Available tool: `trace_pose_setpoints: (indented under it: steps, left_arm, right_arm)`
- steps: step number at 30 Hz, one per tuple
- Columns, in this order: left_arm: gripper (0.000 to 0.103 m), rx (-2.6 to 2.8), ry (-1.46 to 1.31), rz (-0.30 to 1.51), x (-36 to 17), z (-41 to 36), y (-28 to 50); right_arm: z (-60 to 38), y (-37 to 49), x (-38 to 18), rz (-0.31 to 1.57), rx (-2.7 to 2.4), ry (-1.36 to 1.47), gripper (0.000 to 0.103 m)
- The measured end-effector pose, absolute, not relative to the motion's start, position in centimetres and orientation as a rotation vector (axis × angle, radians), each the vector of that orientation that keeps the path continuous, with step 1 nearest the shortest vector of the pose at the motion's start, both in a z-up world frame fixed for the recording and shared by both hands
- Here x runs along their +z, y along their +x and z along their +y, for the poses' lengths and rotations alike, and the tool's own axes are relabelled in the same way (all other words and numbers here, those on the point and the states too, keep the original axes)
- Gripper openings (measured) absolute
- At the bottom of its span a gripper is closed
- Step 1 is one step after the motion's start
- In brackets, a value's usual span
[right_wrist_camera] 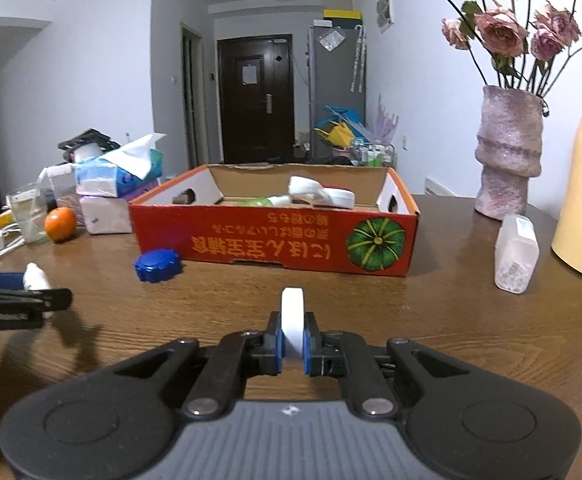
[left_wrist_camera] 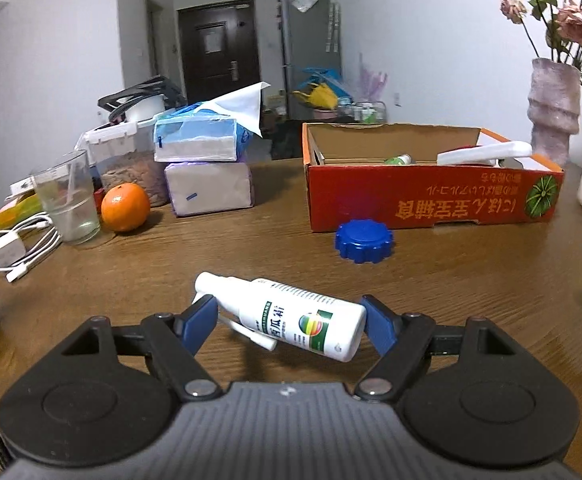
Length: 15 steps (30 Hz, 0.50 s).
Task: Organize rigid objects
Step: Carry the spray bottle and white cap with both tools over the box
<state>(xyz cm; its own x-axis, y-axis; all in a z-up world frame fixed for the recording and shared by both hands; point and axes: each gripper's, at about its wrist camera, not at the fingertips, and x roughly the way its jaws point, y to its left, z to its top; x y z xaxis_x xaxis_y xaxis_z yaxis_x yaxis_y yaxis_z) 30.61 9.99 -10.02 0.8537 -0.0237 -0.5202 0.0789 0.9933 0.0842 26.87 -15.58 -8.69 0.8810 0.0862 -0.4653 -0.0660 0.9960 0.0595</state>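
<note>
right wrist alone shows right tool (right_wrist_camera: 293,350) pinching white disc (right_wrist_camera: 293,320).

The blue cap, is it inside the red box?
No, the blue cap lies on the wooden table just in front of the red box, outside its wall.

The left gripper (left_wrist_camera: 289,322) is showing a ribbed grey body with a small pale mark at its middle, flanked by two matte black rounded housings, each bearing a raised disc and a triangular cut-out. Black link bars are running forward from silver rivets to blue-padded fingers (left_wrist_camera: 201,320). The right gripper (right_wrist_camera: 293,346) is looking the same in build: ribbed grey centre, black rounded housings, silver rivets, black links, and blue pads (right_wrist_camera: 278,346) edging its black finger blocks.
</note>
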Motion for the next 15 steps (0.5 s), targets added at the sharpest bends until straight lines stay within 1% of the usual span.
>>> trace_pose_setpoints:
  steps: [15]
  left_arm:
    - [0.079,0.020,-0.021,0.469,-6.5,6.5,28.1]
  right_arm:
    - [-15.5,27.0,-6.5,0.410,0.151,0.042,0.009]
